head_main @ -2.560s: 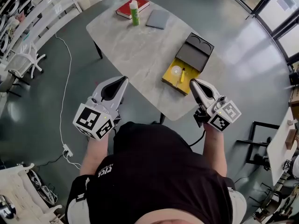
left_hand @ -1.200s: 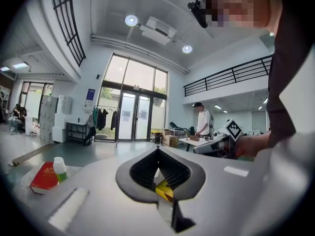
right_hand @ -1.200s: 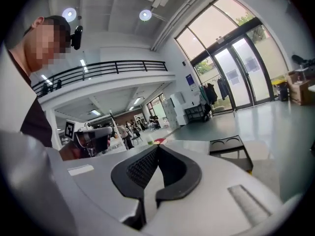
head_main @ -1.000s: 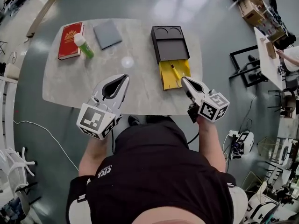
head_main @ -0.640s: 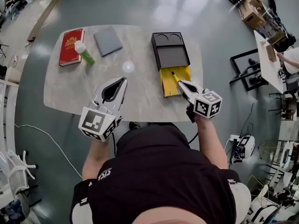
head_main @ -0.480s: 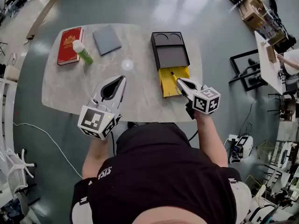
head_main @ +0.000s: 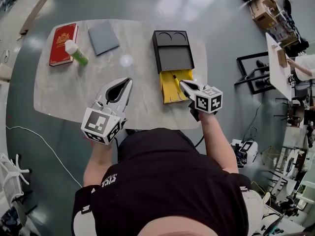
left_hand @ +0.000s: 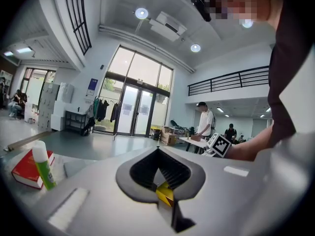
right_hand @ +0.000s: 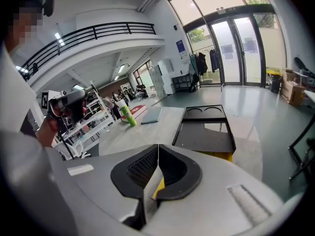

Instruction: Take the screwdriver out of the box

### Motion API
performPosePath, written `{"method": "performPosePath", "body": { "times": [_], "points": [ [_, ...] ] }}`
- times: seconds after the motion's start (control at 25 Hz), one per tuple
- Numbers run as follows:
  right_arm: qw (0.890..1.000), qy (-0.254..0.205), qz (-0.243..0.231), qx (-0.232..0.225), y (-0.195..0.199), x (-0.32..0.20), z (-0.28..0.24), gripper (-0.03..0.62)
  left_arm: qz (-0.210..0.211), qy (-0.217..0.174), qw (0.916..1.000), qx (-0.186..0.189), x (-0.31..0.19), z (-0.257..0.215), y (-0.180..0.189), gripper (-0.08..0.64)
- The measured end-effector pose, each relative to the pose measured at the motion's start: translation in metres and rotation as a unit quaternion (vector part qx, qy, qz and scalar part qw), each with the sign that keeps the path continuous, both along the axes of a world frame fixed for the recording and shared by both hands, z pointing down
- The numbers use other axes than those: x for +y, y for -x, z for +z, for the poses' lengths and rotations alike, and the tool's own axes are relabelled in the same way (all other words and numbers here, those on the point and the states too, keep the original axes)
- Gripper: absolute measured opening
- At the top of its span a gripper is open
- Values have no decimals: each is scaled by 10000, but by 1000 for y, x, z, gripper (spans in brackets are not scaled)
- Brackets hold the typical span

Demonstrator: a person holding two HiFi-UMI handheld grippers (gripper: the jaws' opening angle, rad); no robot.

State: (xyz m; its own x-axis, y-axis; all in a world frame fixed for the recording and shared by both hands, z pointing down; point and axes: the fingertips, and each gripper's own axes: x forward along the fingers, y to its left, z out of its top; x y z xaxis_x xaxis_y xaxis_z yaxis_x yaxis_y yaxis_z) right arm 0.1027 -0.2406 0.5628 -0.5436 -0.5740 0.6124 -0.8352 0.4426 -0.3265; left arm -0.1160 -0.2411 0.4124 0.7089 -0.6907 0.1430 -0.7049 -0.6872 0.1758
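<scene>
The screwdriver [head_main: 175, 78] is seen lying in the yellow box [head_main: 167, 90] on the table [head_main: 64, 90], just right of centre. The right claw [head_main: 182, 84] is held beside it, its jaws only just opening, with nothing between them. The left claw [head_main: 129, 80], left of centre, is seen closed and empty.

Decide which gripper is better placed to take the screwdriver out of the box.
Right: the right gripper hangs at the yellow box, tips near the screwdriver; the left gripper is over bare table, farther away.
</scene>
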Motion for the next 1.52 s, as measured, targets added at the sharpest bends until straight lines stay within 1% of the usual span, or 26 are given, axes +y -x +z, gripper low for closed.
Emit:
{"method": "performPosePath", "body": {
  "times": [0.08,0.2,0.44,0.52,0.64,0.76,0.92,1.2,1.36,1.52],
  "points": [
    [9999,112,-8,63,-4,-4,9,23,67,27,10000,-19,-2,2,-7,2],
    [9994,277,-79,209,-8,-11,23,46,110,14,9999,-36,-9,2,-14,2],
    [9935,663,-308,879,-22,-19,64,74,185,18,9998,-22,-24,5,-27,2],
    [9914,825,-359,954,-27,-21,79,84,218,33,9998,-9,-26,6,-32,2],
    [9889,1067,-429,939,-31,-23,98,115,250,44,9997,8,-30,8,-37,2],
    [9843,1287,-457,1117,-37,-22,117,143,240,125,9996,14,-30,13,-39,2],
    [9779,1443,-400,1458,-49,-28,136,161,225,209,9995,-23,-33,18,-40,2],
    [9610,1840,-646,1962,-62,-26,175,173,179,320,9993,-60,-37,26,-40,2],
    [9544,1910,-765,2165,-65,-22,185,172,115,400,9991,-44,-34,28,-36,2],
    [9496,1896,-763,2375,-66,-26,194,170,-8,440,9990,-28,-35,28,-26,2]
  ]
}}
